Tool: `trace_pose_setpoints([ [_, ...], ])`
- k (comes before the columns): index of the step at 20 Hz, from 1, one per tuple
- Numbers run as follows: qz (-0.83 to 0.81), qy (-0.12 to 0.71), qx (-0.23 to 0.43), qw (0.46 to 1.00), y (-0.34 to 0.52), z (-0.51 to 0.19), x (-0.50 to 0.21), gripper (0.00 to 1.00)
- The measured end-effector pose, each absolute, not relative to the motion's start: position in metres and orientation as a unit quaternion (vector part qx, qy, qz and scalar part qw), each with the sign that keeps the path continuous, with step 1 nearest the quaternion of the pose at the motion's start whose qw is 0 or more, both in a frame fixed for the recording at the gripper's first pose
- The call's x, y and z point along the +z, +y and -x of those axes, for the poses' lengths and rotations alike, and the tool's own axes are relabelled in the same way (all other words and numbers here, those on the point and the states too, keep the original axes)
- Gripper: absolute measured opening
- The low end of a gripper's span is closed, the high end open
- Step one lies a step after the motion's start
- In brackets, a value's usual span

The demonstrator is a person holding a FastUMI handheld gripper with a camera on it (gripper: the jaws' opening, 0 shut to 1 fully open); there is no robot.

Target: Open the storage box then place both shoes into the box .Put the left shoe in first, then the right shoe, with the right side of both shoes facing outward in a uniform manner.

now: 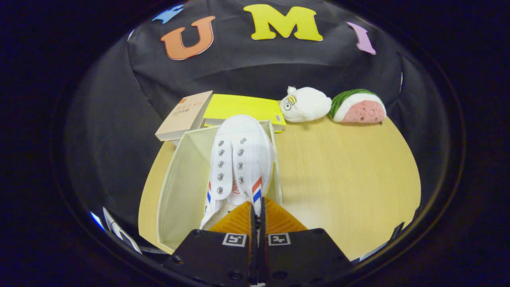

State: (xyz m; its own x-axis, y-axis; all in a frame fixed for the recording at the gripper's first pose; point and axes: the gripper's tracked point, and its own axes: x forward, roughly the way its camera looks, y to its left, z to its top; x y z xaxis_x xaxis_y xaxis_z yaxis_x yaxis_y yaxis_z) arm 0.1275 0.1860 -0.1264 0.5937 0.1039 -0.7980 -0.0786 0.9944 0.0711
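Over open box (171,191), gripper (257,211) pinching shoe (239,159)

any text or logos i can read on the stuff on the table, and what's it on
Tan book cover: print too blurred to read.
White shoe tongue, red stamp: unreadable.
Tool, shut on the shoe's heel: square coded markers, no words.

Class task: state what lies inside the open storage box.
Storage box holds one white shoe, pinched at its heel by the gripper. The floor beneath the shoe is covered.
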Motion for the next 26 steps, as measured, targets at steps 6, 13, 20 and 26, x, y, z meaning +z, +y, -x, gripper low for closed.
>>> trace_pose_setpoints([
  [6,0.016,0.474,0.048,0.879,0.189,-0.115,-0.155,0.08],
  [13,0.004,0.45,0.055,0.891,0.192,-0.11,-0.147,0.25],
  [20,-0.007,0.279,0.019,0.96,0.164,-0.086,-0.062,0.95],
  [26,-0.012,0.196,0.005,0.981,0.124,-0.051,-0.025,1.0],
])
